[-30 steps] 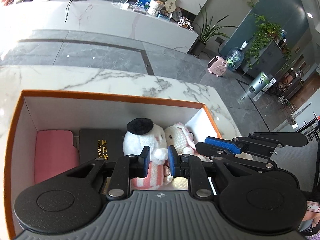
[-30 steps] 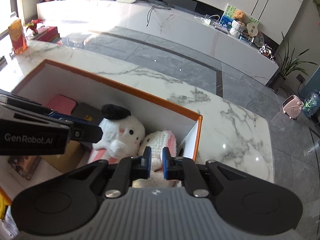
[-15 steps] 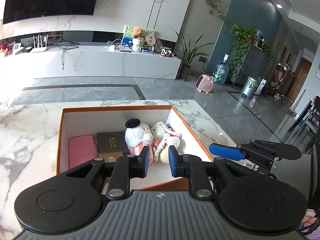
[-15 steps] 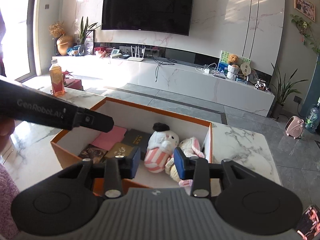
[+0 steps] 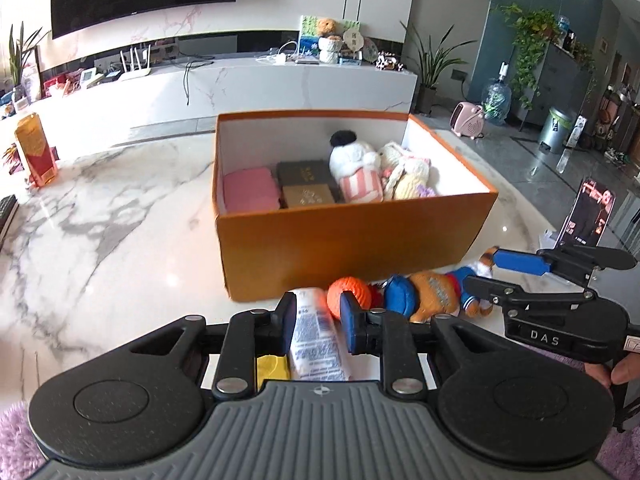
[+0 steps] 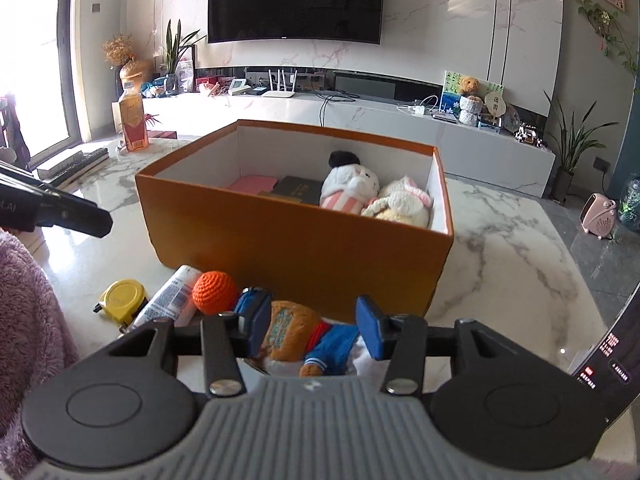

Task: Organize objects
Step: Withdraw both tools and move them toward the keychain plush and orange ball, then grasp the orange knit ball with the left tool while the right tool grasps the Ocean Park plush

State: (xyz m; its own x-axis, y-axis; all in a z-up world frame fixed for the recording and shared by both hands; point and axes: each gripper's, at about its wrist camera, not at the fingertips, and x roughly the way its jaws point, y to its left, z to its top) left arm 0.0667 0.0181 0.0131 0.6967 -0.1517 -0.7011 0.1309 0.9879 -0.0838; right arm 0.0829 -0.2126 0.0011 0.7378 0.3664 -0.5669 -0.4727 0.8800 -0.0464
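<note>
Hovering both claws over the loose items in front of the orange cardboard box [image 6: 304, 248]. Right gripper [image 6: 308, 326] gapes around the brown plush bear in blue clothes [image 6: 298, 332]; left gripper [image 5: 318, 320] stands parted over the white printed tube [image 5: 316, 340], seemingly untouched. Risk: closing may nudge the orange crocheted ball [image 6: 215, 293], which would roll away.

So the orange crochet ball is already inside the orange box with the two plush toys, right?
Not quite. The orange crochet ball lies on the marble table in front of the orange box, as the right wrist view shows. The two plush toys are indeed inside the box.
</note>
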